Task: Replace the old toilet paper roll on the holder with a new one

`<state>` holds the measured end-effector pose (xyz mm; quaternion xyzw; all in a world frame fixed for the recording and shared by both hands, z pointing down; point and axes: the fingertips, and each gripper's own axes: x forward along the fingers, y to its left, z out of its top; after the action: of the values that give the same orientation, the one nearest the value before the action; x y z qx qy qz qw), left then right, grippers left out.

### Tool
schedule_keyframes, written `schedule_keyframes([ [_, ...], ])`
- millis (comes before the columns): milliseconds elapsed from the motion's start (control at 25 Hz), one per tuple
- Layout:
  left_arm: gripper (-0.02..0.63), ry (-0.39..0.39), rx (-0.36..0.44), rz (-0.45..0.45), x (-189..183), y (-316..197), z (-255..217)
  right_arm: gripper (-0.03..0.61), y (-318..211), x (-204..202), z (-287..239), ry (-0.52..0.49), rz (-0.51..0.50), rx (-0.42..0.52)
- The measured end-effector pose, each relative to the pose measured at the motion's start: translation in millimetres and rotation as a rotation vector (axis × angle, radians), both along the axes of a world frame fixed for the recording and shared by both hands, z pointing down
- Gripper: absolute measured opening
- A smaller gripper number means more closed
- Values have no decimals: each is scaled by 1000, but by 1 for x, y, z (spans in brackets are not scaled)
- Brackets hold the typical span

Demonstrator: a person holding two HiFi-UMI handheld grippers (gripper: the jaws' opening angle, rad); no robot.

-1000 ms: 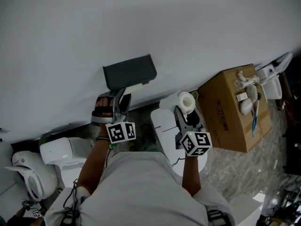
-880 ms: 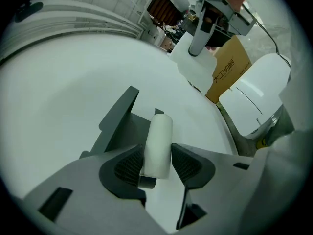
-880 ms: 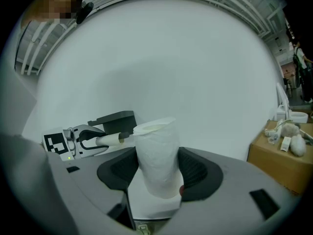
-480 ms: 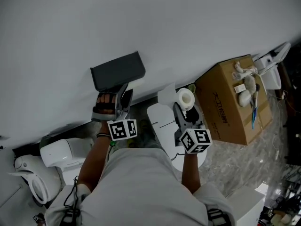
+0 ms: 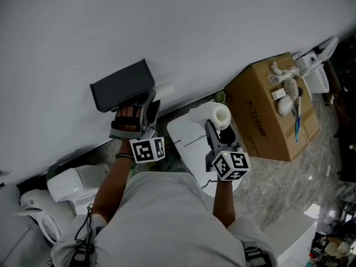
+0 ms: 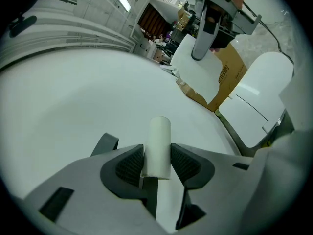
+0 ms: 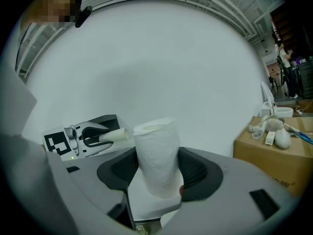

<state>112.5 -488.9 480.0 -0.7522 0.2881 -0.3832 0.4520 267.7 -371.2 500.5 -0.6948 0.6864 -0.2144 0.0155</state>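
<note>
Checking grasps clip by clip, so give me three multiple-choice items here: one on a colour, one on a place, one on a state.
1. The wall holder has a cover that is: A) dark grey B) red C) yellow
2. The new roll is: A) on the holder B) between the right tongs C) on the floor
3. The left tongs are: A) empty B) shut on a bare tube C) shut on a cloth
Key: A, it is dark against the white wall; B, the tongs squeeze its sides; B, the tube is pinched, the jaws having just closed further.
</note>
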Motion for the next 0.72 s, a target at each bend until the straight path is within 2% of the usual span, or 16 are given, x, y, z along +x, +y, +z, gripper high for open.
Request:
schedule_keyframes([
  [400, 193, 91, -38, 162, 58, 28, -19, 264, 9, 16, 0, -19, 36, 2],
  [560, 192, 169, -154, 211, 61, 52, -20, 264, 7, 16, -3, -48, 35, 17],
  [720, 192, 242, -281, 222, 45, 69, -15, 264, 5, 11, -3, -64, 26, 21],
])
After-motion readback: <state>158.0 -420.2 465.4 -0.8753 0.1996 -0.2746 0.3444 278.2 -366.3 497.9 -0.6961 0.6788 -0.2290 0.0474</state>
